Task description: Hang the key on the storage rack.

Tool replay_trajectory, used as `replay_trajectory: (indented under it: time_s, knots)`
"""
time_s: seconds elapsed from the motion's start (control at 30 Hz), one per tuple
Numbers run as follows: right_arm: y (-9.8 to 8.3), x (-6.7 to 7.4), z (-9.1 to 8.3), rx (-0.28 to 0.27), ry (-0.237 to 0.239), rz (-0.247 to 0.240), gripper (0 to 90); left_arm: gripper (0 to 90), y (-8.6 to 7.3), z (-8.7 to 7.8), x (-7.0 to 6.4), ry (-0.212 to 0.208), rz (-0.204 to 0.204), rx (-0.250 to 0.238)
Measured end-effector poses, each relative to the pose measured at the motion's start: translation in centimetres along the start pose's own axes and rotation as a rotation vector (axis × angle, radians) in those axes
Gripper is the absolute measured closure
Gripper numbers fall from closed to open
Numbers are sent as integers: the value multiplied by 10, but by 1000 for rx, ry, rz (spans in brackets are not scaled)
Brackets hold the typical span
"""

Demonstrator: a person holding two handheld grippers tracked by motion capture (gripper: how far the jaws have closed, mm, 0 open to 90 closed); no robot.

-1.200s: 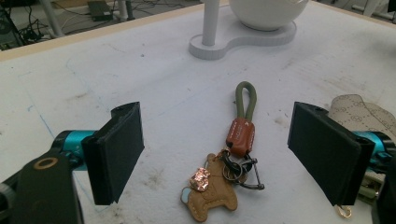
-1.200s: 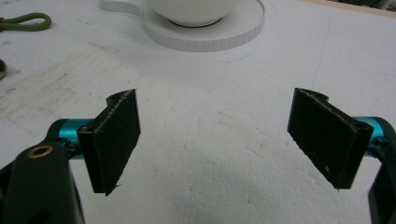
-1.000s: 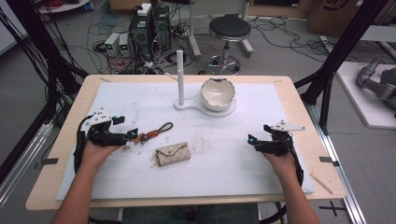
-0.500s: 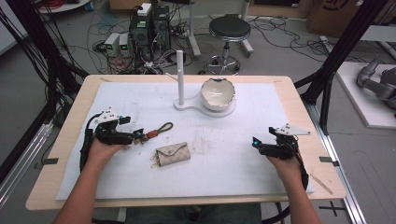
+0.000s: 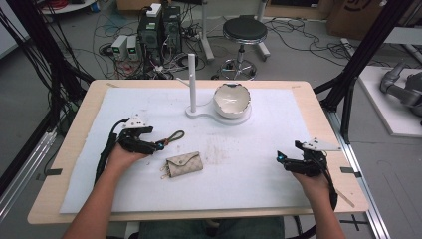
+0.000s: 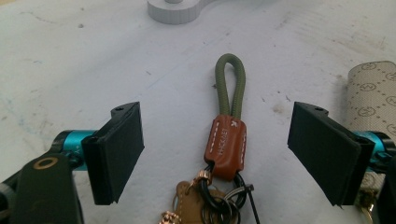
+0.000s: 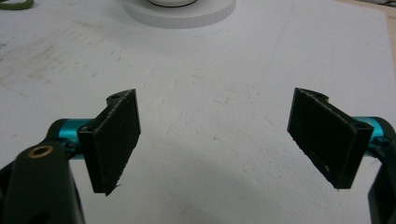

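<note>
A keychain with an olive cord loop [image 6: 229, 84] and a brown leather tab [image 6: 226, 145] lies on the white mat, keys and rings bunched at its near end. My left gripper [image 6: 215, 151] stands open with the leather tab between its jaws, not touching them; in the high view the left gripper [image 5: 158, 145] sits at the cord loop's [image 5: 175, 135] near end. A beige patterned key pouch [image 5: 184, 164] lies just right of it. My right gripper [image 7: 215, 140] is open over bare mat, at the table's right [image 5: 281, 159].
A white stand with an upright post [image 5: 191, 82] and a cracked white bowl [image 5: 231, 98] on its base sits at the mat's far middle. The wooden table's edge [image 5: 343, 169] runs close to my right hand. A stool and cables lie beyond the table.
My left gripper has slid right and forward until its jaws straddle the keychain's leather tab. My right gripper has drifted slightly right and nearer. Both stay open.
</note>
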State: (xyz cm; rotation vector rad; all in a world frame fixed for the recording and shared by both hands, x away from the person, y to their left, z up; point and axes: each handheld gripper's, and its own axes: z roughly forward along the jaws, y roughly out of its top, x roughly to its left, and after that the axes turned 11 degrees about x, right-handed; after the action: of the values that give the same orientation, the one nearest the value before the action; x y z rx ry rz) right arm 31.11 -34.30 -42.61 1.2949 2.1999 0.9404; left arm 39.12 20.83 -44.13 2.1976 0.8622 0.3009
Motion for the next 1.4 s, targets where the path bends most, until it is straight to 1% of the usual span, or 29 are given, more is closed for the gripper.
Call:
replay_trajectory:
  time_s: [0.03,0.1,0.2,0.27,0.3,0.33,0.37,0.43,0.47,0.5,0.53,0.57,0.6,0.63,0.67,0.7,0.8,0.87,0.93,1.0,1.1,1.17,1.23,1.27,1.3,1.4]
  knots:
    - [-2,0,-2,4,-1,5,174,186,2,5,0,-1,5,25]
    - [-2,0,-2,2,-4,1,174,186,2,7,0,-2,8,33]
    - [-4,-1,-4,4,-5,7,174,201,3,13,-1,4,25,72]
    - [-6,-2,-5,6,-8,5,174,254,3,19,-2,15,24,117]
    - [-6,-2,-5,6,-6,6,174,300,3,19,-2,15,24,117]
    - [-6,-2,-5,6,-6,6,174,300,3,20,-3,25,28,129]
    - [-6,-2,-5,8,-6,11,174,346,3,20,-4,35,34,130]
    - [-7,-3,-6,9,-10,10,174,440,4,19,-5,21,49,129]
    - [-7,-3,-6,8,-11,10,174,480,4,19,-5,21,49,129]
    - [-7,-3,-6,8,-11,10,174,480,4,19,-5,15,52,128]
    - [-7,-3,-5,9,-12,9,174,519,4,18,-5,12,61,132]
    - [-7,-3,-5,13,-10,10,174,629,4,18,-6,10,58,128]
    - [-7,-3,-4,13,-8,9,174,656,4,18,-7,7,65,131]
    - [-7,-3,-4,13,-8,9,174,656,4,18,-7,6,77,134]
    - [-6,-2,-4,17,-8,5,174,678,4,18,-7,4,80,132]
    - [-6,-2,-4,15,-8,4,174,682,4,18,-6,-4,84,127]
    - [-6,-2,-4,14,-7,4,174,693,4,17,-6,-9,78,123]
    - [-6,-2,-3,13,-7,4,174,700,5,14,-5,11,89,128]
    - [-6,-2,-2,15,-4,2,174,702,6,7,-3,11,73,86]
    - [-5,-1,-1,17,-2,4,174,703,8,-1,-3,11,51,26]
    - [-3,0,3,16,4,-1,174,704,12,-15,-5,19,35,-54]
    - [-2,1,4,17,10,-3,174,704,15,-26,-7,6,14,-119]
    - [1,3,8,19,17,-12,174,704,21,-41,-9,7,10,-176]
    - [1,3,8,19,17,-12,174,704,21,-41,-9,7,10,-176]
    - [2,4,9,20,22,-14,174,704,23,-45,-10,13,14,-188]
    - [5,7,12,20,34,-20,174,704,30,-49,-14,37,19,-209]
